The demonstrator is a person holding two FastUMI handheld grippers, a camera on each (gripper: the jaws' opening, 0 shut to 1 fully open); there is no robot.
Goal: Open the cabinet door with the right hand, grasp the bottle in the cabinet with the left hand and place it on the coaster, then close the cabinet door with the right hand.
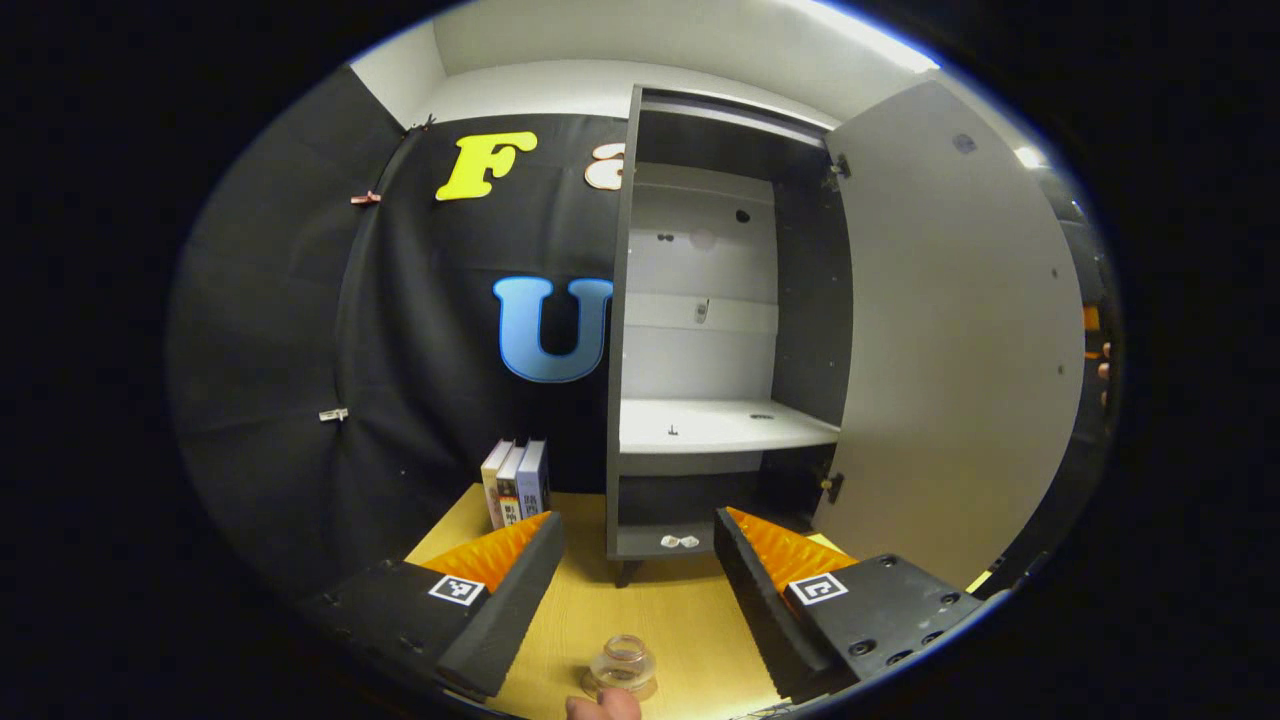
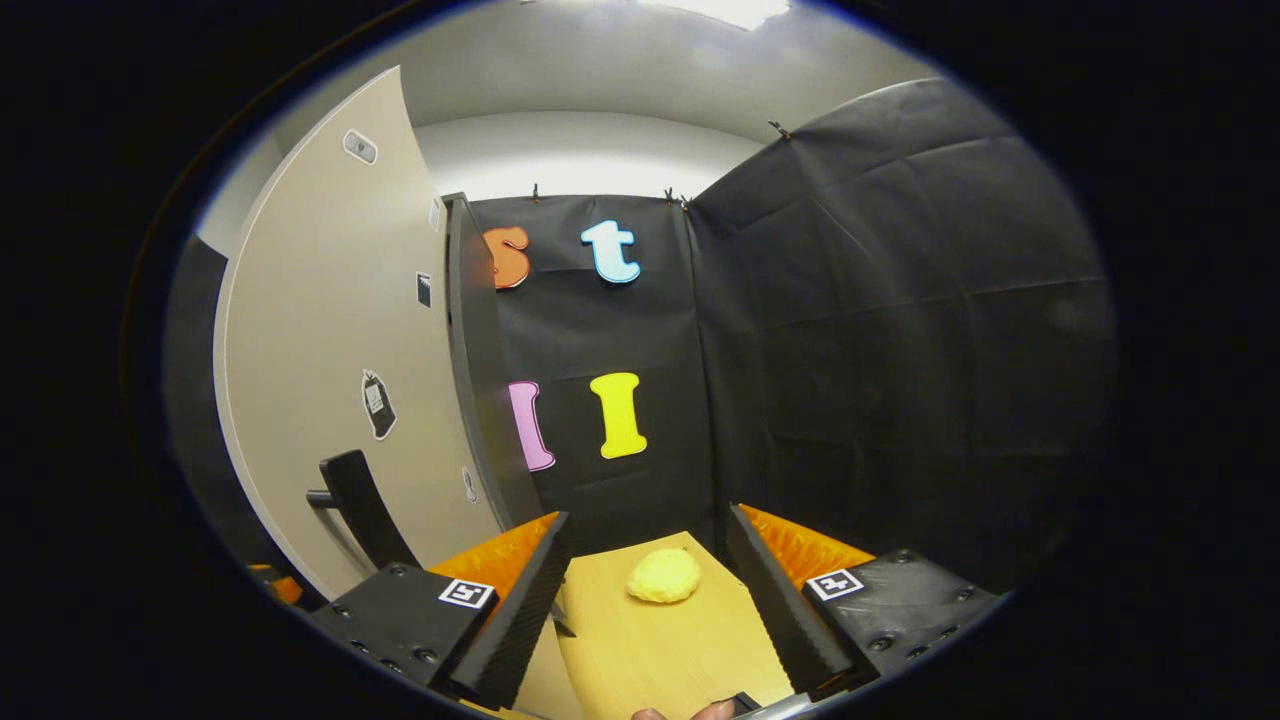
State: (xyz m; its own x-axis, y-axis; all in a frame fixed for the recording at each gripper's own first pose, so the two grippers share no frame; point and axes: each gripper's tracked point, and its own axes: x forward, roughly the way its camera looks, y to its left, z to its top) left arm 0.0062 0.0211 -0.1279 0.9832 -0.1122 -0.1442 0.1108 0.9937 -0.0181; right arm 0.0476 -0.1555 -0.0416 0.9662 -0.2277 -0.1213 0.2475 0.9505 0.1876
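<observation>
The dark cabinet (image 1: 625,300) stands wide open, its pale door (image 1: 960,330) swung out to the right. Its white shelf (image 1: 720,425) is bare. A small clear bottle (image 1: 622,660) stands upright on the wooden table (image 1: 640,600) at the bottom of the left gripper view, below and between my fingers, apart from them. Whether a coaster lies under it I cannot tell. My left gripper (image 1: 637,522) is open and holds nothing. In the right gripper view the door's outer face (image 2: 330,330) with its black handle (image 2: 355,505) is at the left. My right gripper (image 2: 648,525) is open, right of the handle.
Three books (image 1: 515,485) stand left of the cabinet against the black wall. Small white bits (image 1: 680,541) lie on the cabinet's bottom board. A yellow lump (image 2: 663,576) rests on the table ahead of the right gripper. A person's fingertip (image 1: 600,707) shows beside the bottle.
</observation>
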